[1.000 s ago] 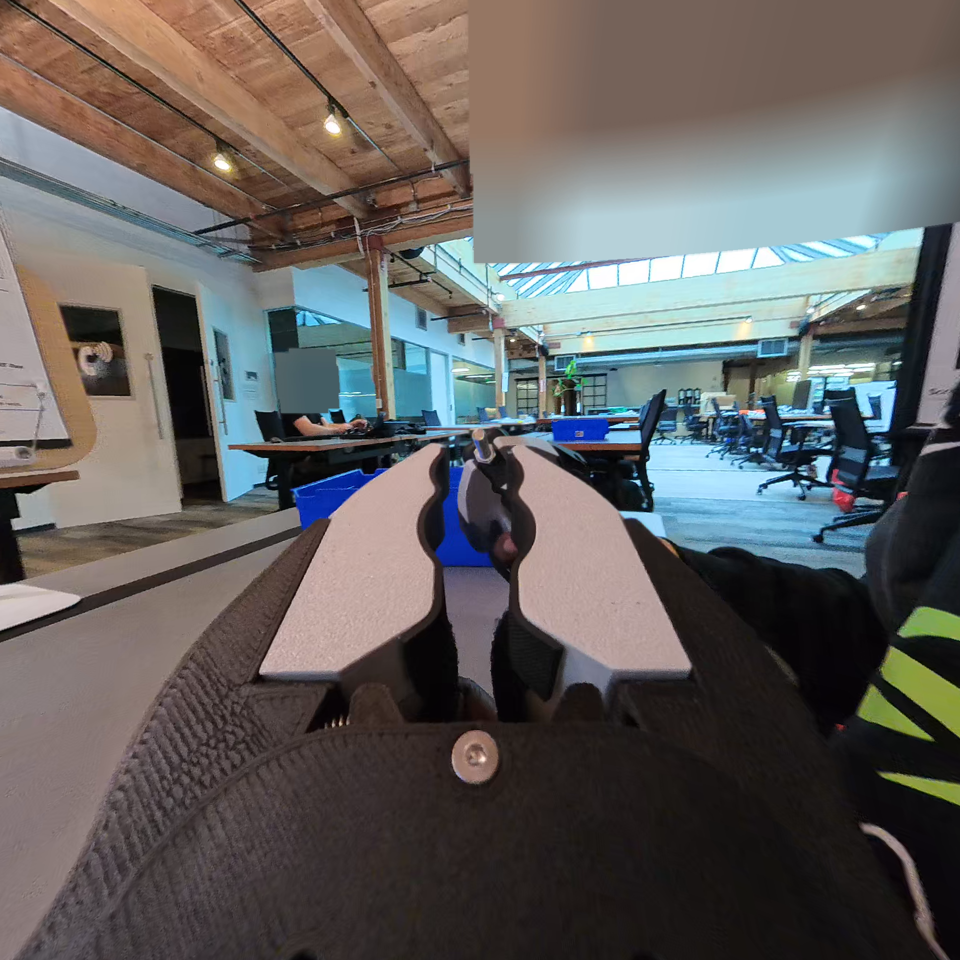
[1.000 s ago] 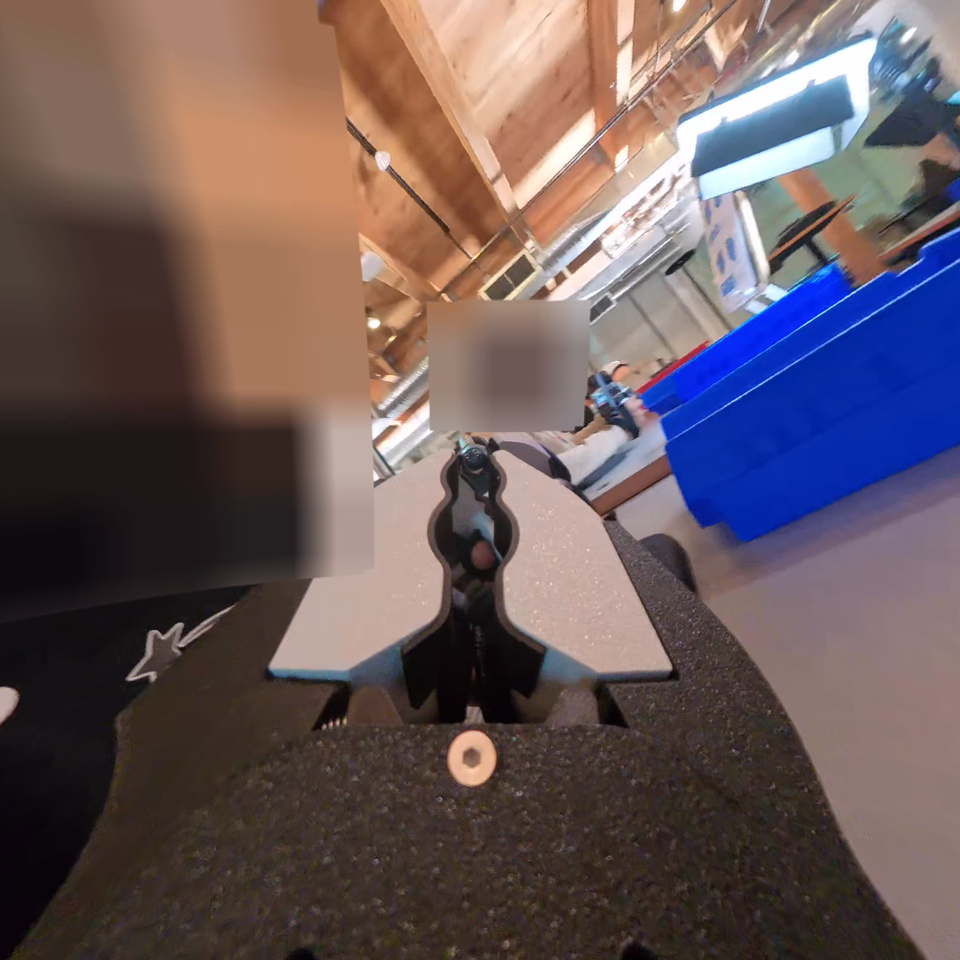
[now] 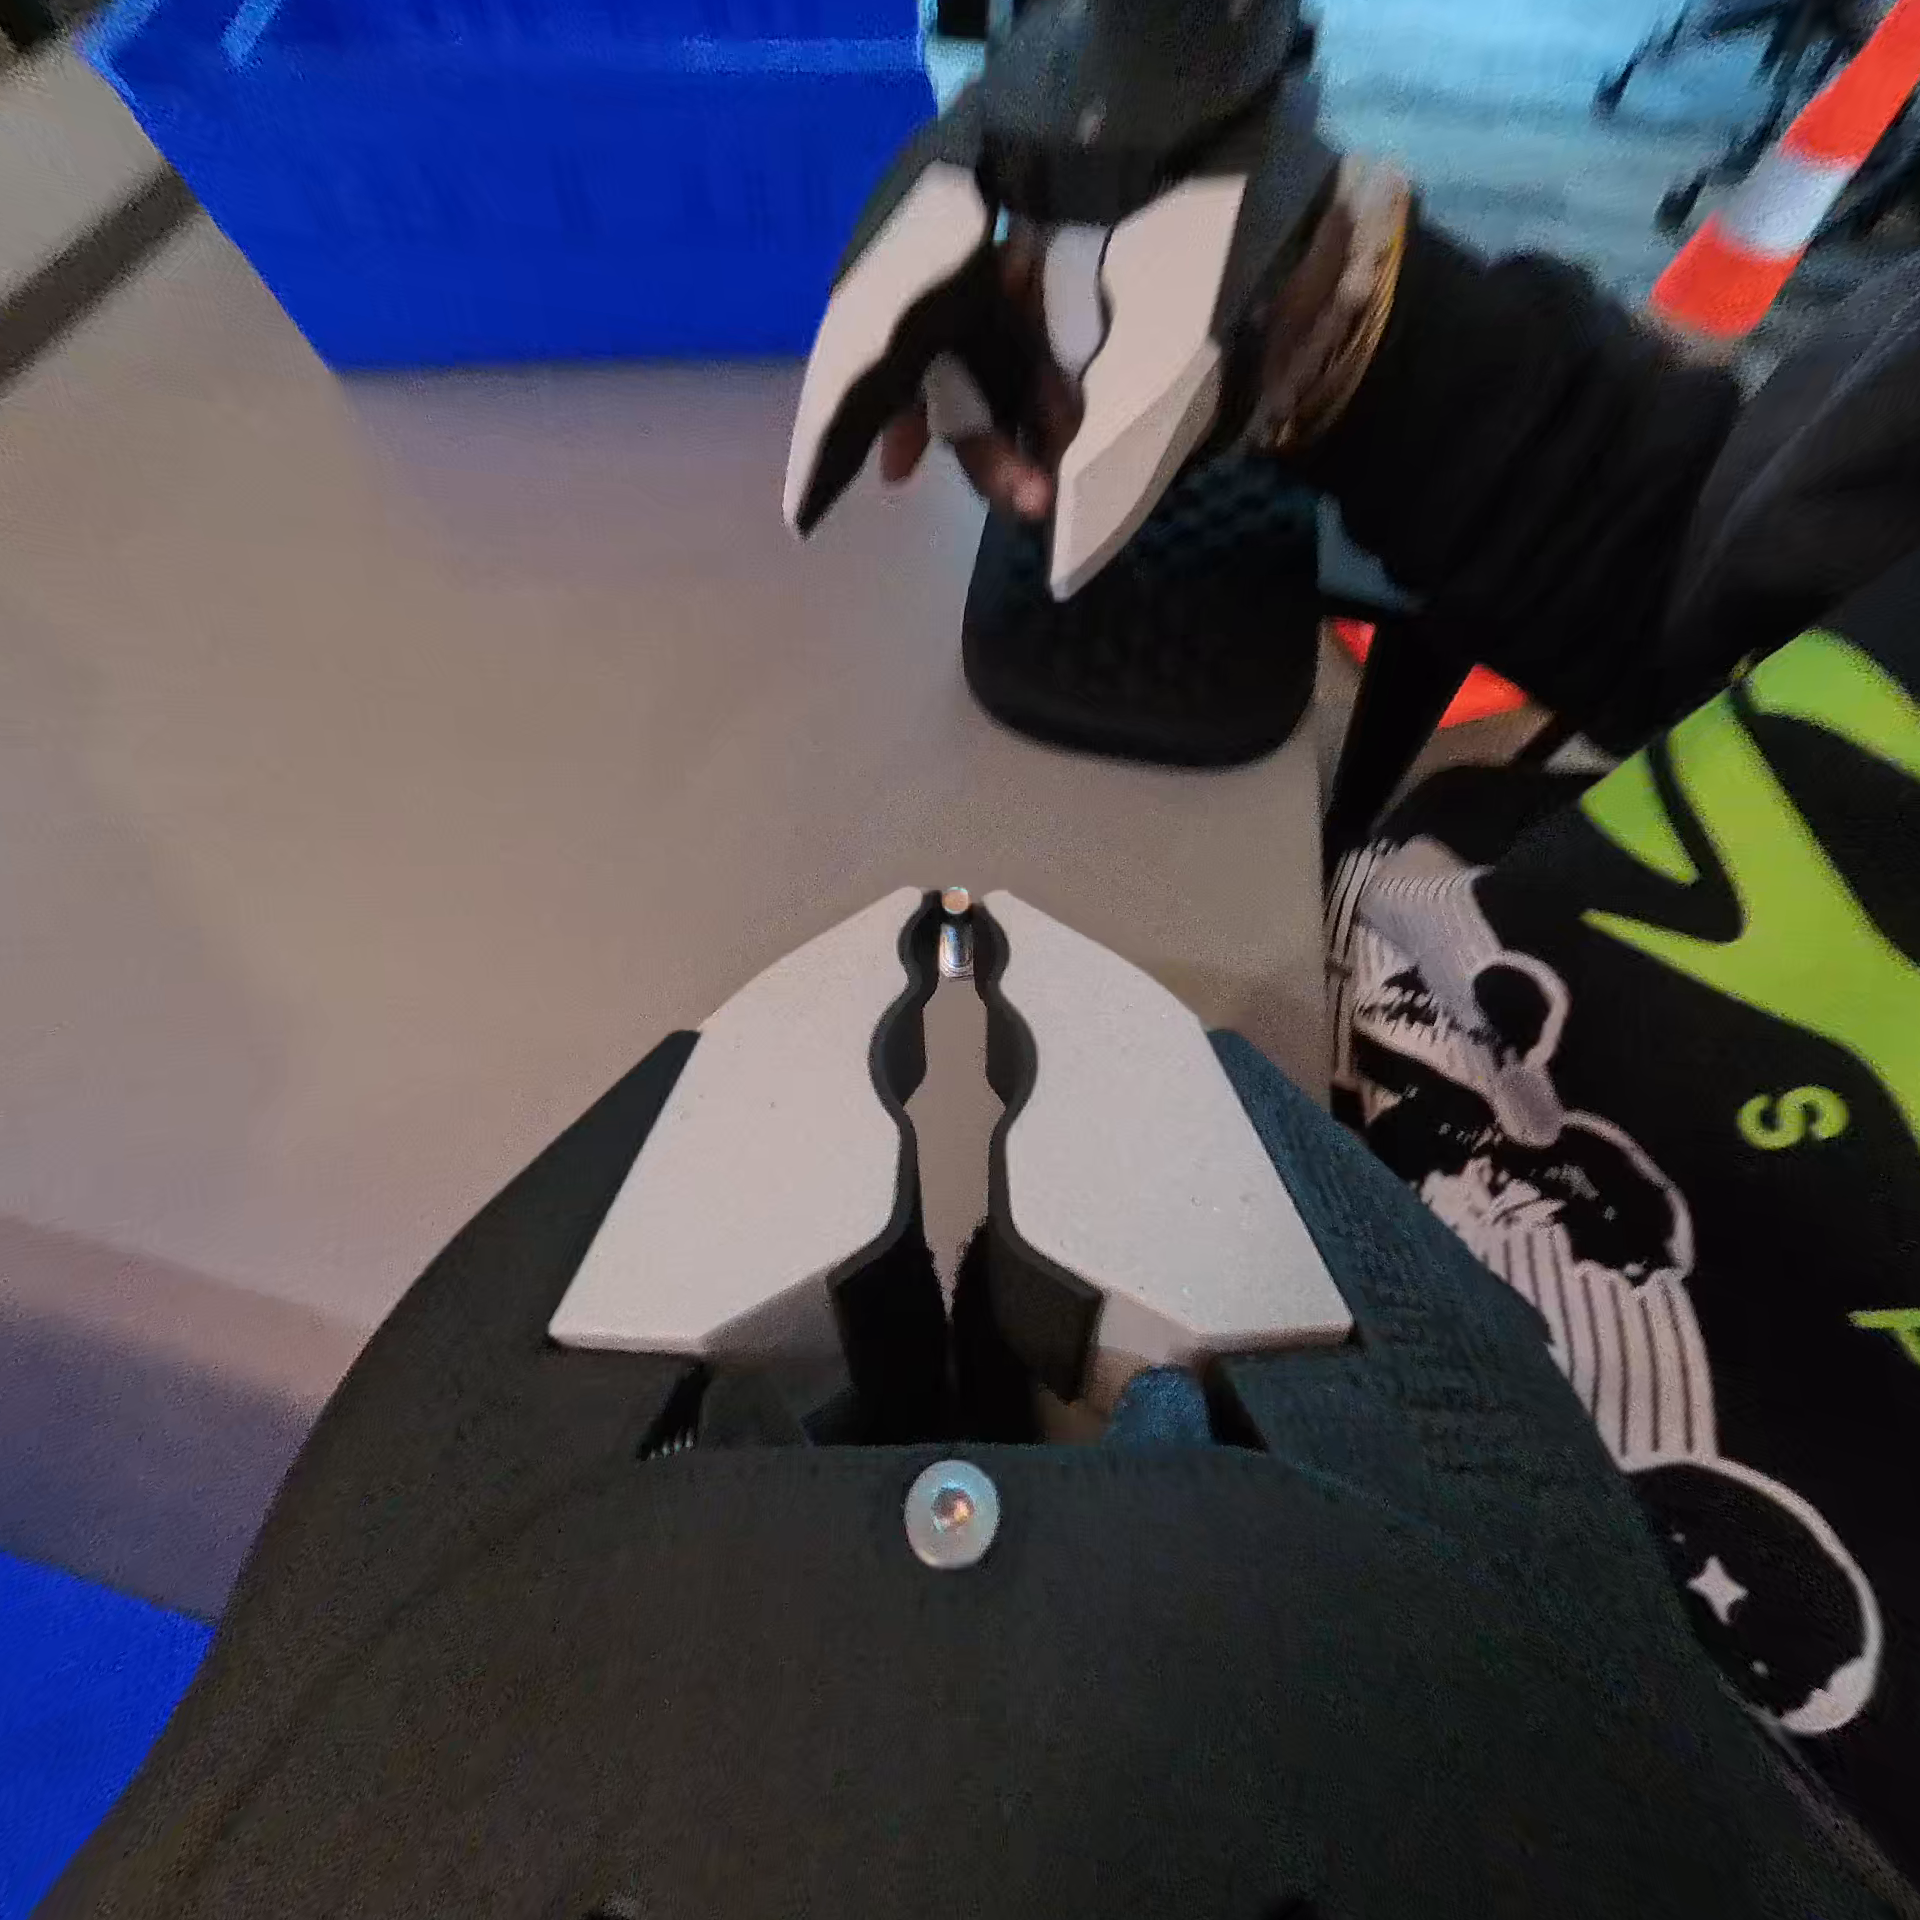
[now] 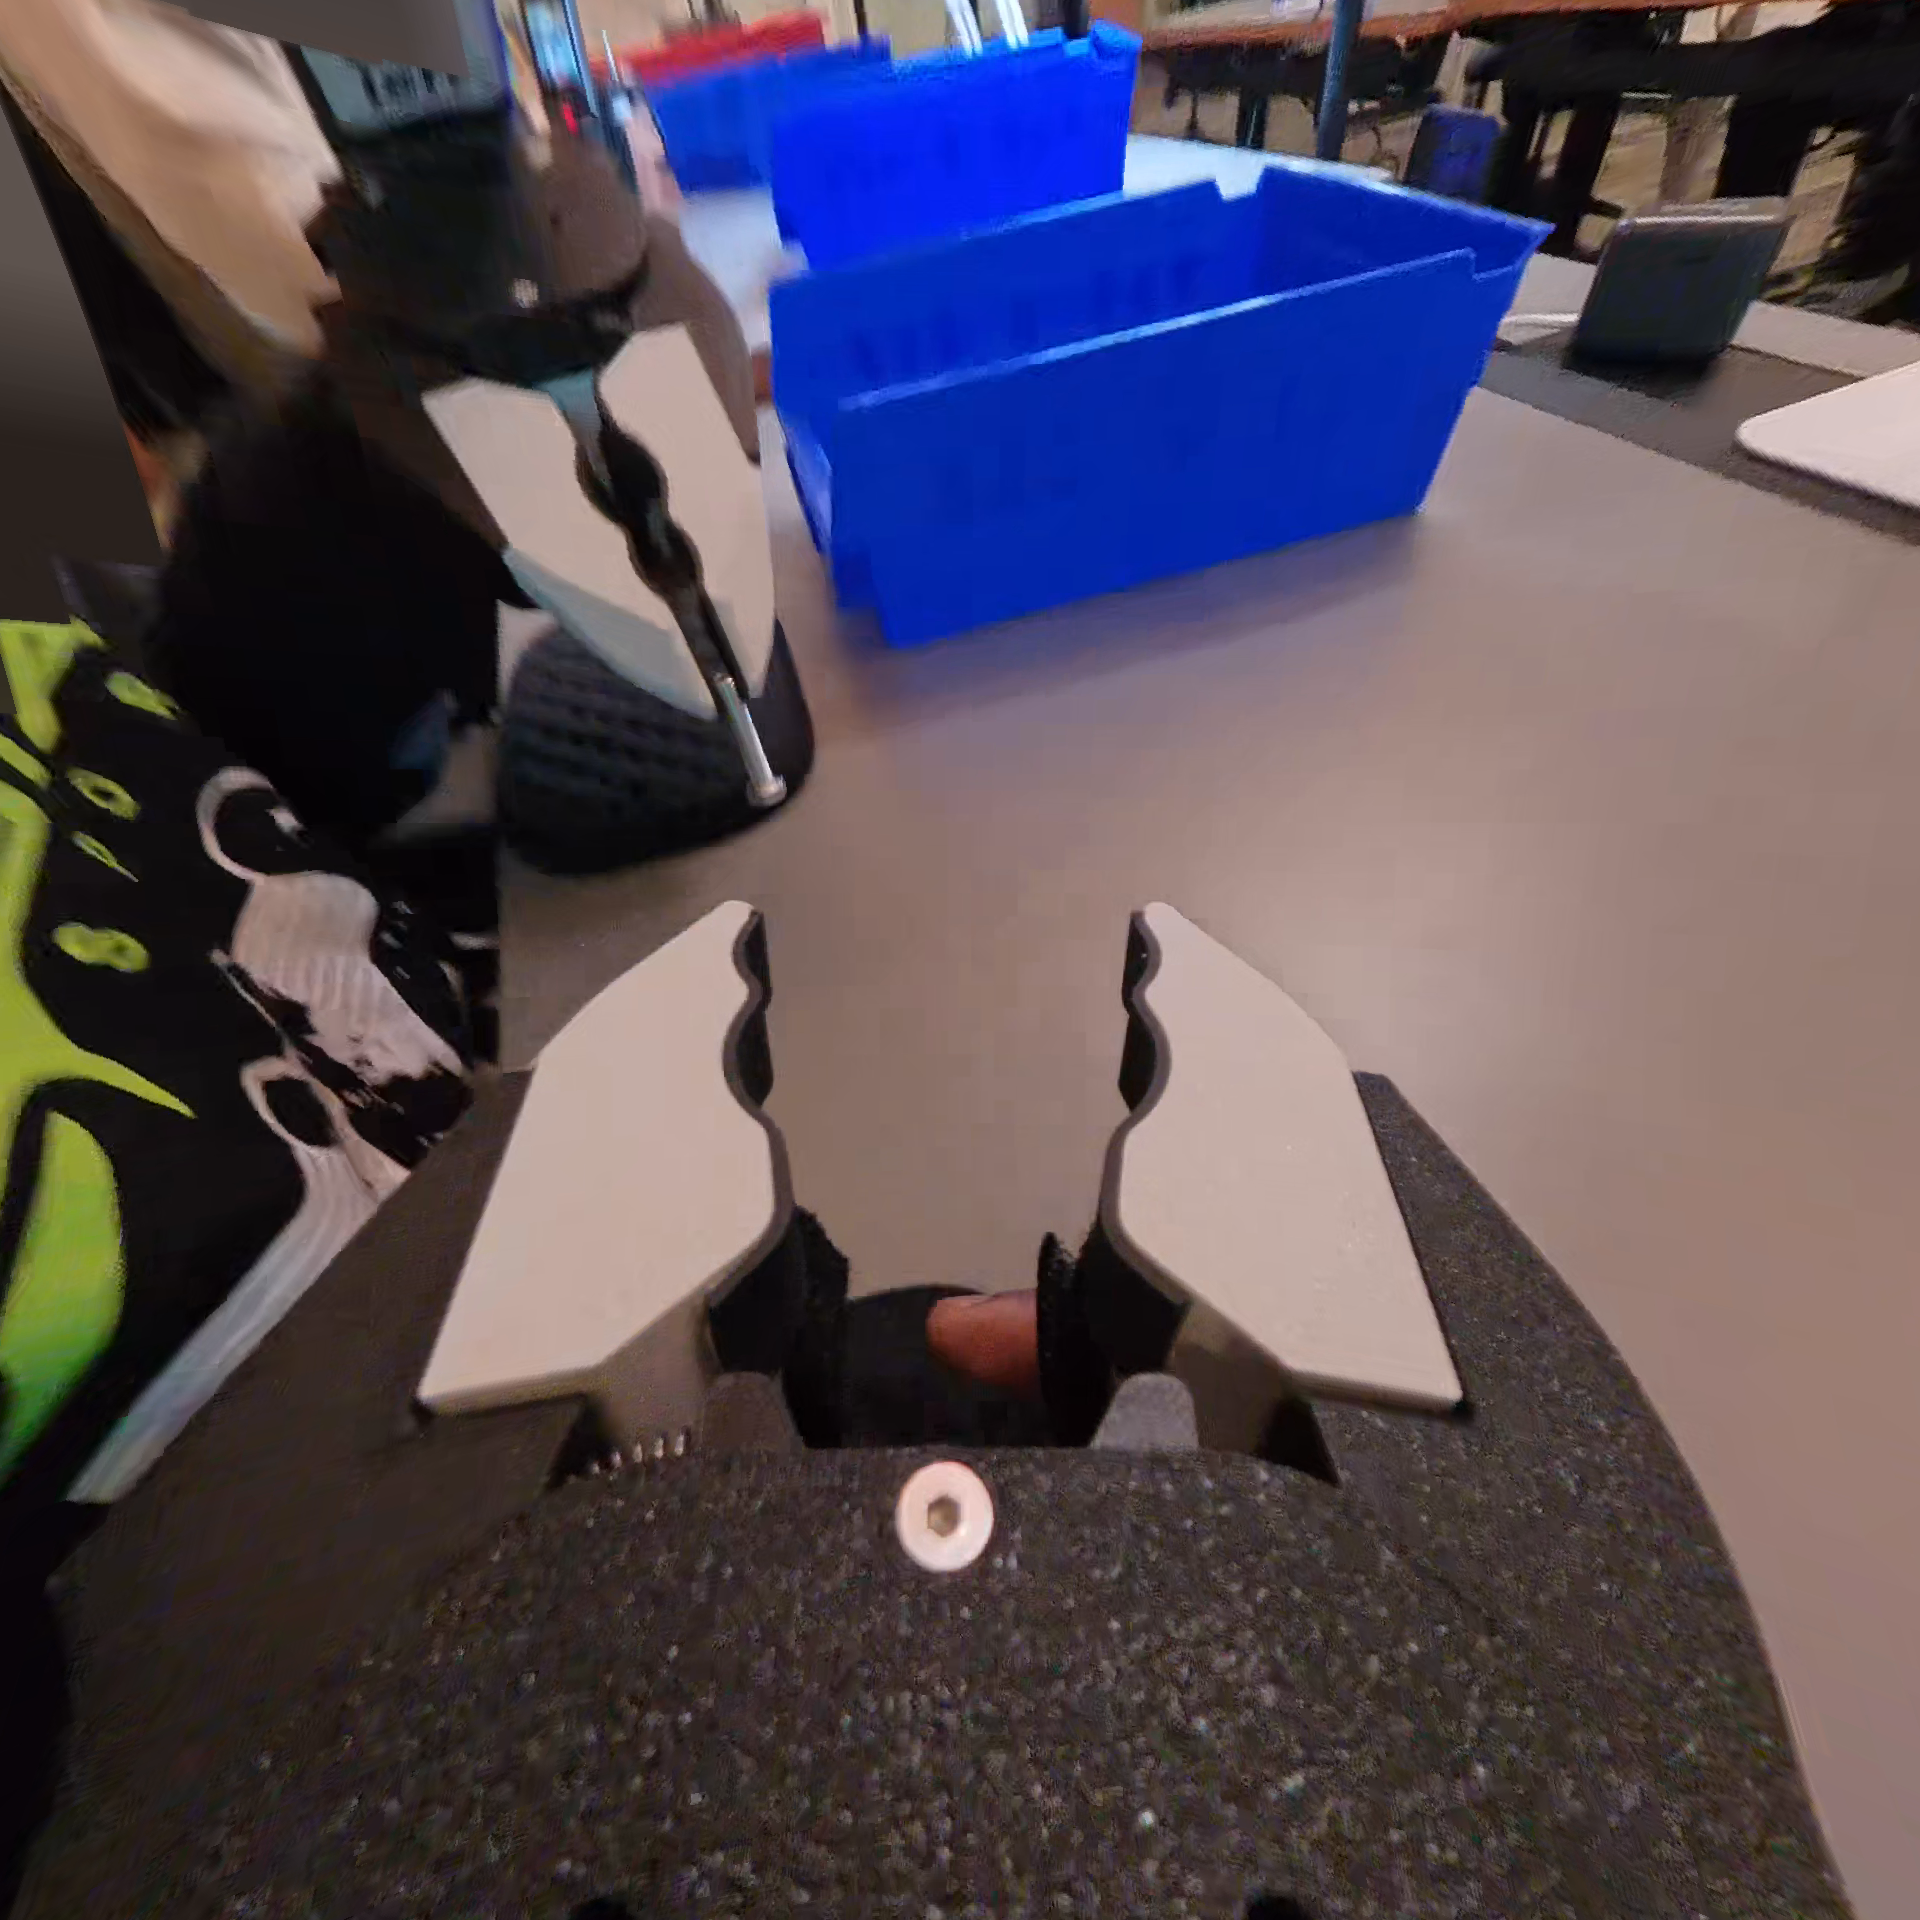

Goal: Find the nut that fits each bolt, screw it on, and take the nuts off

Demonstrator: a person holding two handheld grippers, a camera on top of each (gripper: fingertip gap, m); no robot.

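Hard to see: Both views are blurred by motion. No nut can be made out anywhere. In my left wrist view only the tip of the bolt (image 3: 954, 928) shows between my fingertips; its shaft is hidden behind them. My own dark printed sleeve covers the near edge of the table (image 4: 1351, 790) on my side.

Left gripper: My left gripper (image 3: 954, 914) is nearly closed, pinching the bolt at its very tip. In the right wrist view my left gripper (image 4: 727, 665) points down toward the table, and the bolt (image 4: 750, 743) sticks out below the fingertips, slim, silver, with a small round end hanging just above the table surface, in front of a black rounded object (image 4: 623, 769).

Right gripper: My right gripper (image 4: 945, 935) is spread wide and holds nothing; bare table shows between its fingers. In the left wrist view my right gripper (image 3: 935, 520) hangs over the table, tips down, also parted.

Materials and shapes: Gripper fingers are flat, matte grey plates with wavy black inner edges, mounted on rough, grainy black bodies, each with one silver screw. The table is smooth grey. The black rounded object has a dimpled, woven-looking skin.

Other things: A blue plastic bin (image 4: 1143, 436) stands on the table beyond the grippers, with more blue bins behind it toward the far edge.
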